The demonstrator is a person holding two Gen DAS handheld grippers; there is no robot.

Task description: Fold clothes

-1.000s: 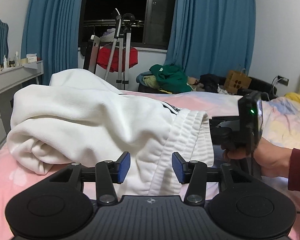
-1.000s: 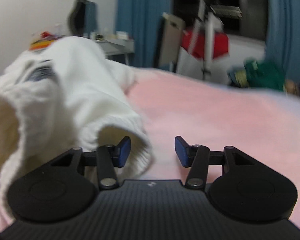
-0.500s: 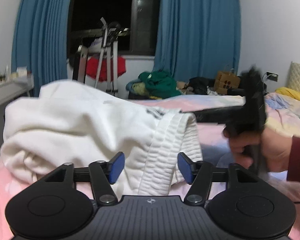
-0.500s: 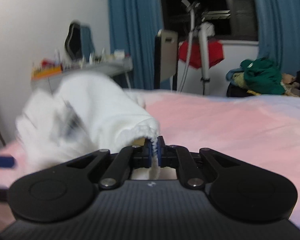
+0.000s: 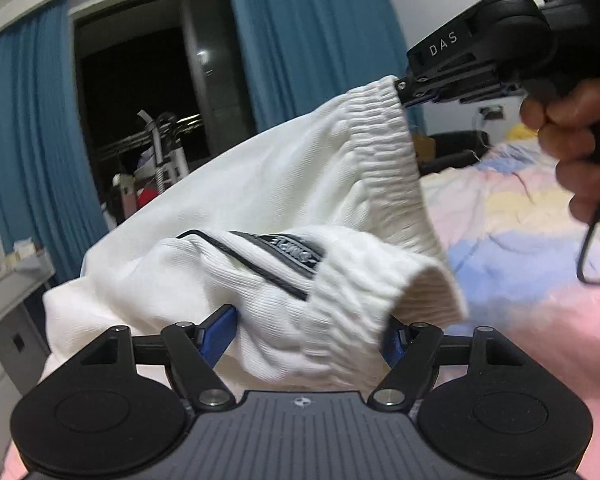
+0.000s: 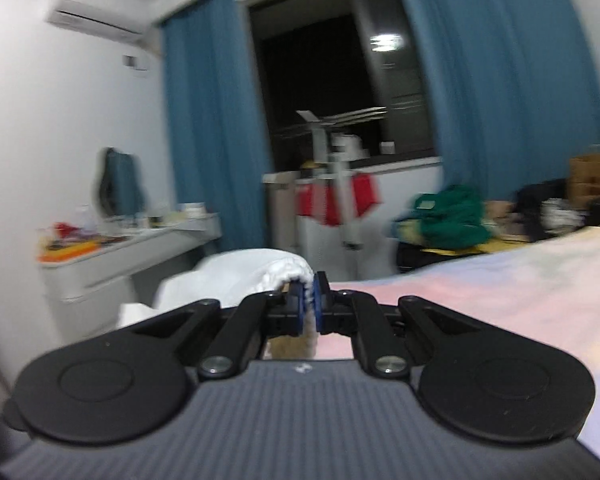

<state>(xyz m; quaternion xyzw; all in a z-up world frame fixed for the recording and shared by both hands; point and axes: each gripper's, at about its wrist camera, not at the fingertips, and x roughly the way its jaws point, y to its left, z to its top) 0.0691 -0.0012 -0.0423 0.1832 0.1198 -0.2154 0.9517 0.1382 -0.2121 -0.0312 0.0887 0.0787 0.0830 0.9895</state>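
At the far left of the left wrist view a pale bench [image 5: 7, 292] stands by the blue curtain [image 5: 27, 152]. The white garment [image 5: 259, 208] hangs in the air above the pink bed [image 5: 540, 240], stretched up toward the right. Its lower ribbed band, with a black stripe and label, bulges between the fingers of the left gripper [image 5: 310, 330], which stand wide apart with the cloth lying between them; whether they press it cannot be told. Further right, the right gripper [image 5: 410, 90] pinches the upper corner of the ribbed band, held by the person's hand [image 5: 572, 152].

In the right wrist view, the cluttered bench [image 6: 131, 240] is at left, the garment [image 6: 251, 276] bunches ahead, and the right gripper [image 6: 308, 306] has its fingers drawn narrow on the white edge. The bed [image 6: 500, 272] spreads to the right.
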